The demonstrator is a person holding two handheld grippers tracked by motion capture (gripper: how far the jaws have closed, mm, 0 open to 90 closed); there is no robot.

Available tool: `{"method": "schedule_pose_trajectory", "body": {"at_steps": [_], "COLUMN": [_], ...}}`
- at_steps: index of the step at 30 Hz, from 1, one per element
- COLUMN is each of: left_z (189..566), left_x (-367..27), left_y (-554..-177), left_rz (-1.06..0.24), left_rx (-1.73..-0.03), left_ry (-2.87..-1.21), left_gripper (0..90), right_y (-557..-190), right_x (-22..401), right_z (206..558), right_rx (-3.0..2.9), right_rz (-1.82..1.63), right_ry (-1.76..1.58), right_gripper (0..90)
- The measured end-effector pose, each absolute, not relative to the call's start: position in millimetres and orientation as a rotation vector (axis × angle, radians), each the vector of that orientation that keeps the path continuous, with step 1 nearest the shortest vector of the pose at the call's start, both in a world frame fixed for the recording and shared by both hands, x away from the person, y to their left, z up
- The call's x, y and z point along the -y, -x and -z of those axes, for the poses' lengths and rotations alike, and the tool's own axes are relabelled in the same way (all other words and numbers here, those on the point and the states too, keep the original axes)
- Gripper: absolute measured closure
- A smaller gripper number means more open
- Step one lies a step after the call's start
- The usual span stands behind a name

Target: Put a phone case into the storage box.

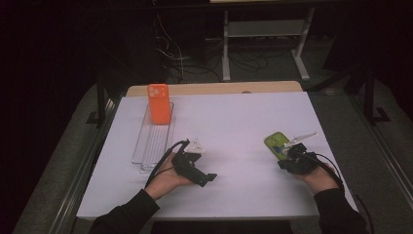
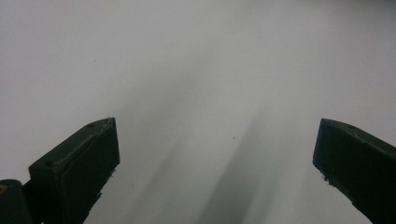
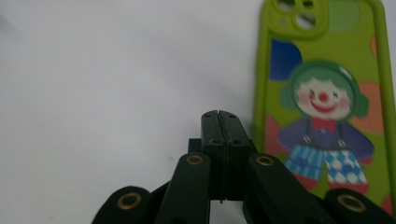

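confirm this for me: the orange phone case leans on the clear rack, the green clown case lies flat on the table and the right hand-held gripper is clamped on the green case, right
Not quite. The right hand-held gripper is shut on nothing: the right gripper view shows its jaws pressed together beside the green clown case, not on it. The rest holds: the orange phone case leans on the clear rack and the green case lies flat on the table.

The table (image 1: 243, 112) is brightly lit, the room behind almost black. In the left gripper view 2 soft shadows streak the white surface. The green case (image 3: 322, 93) looks slightly soft, perhaps out of focus.
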State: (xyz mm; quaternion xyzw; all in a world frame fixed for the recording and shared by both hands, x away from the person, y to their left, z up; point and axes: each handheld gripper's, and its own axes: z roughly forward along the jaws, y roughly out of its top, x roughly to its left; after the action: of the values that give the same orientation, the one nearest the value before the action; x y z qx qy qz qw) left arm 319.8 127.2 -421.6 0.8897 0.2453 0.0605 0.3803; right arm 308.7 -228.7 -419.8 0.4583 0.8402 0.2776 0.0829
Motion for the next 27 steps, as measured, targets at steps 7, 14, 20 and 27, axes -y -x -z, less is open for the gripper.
{"method": "schedule_pose_trajectory", "body": {"at_steps": [7,14,20,27], "left_z": [420,421,421,421], "left_x": [-128,-126,-127,-127], "left_y": [-322,-321,-321,-321], "left_rz": [-0.163,-0.151,-0.151,-0.151], "left_rx": [-0.597,-0.607,-0.598,-0.595], "left_ry": [-2.304,-2.290,-2.298,-2.298], "left_gripper": [0.0,0.0,0.0,0.0], "right_y": [-300,-292,-288,-284], "right_x": [221,212,200,190], "right_z": [408,408,414,419], "right_rx": [-2.494,-2.441,-2.400,-2.450], "right_rz": [-1.036,-1.192,-1.214,-1.219], "right_ry": [-1.305,-1.235,-1.166,-1.091], "right_gripper": [68.0,38.0,9.6,0.0]}}
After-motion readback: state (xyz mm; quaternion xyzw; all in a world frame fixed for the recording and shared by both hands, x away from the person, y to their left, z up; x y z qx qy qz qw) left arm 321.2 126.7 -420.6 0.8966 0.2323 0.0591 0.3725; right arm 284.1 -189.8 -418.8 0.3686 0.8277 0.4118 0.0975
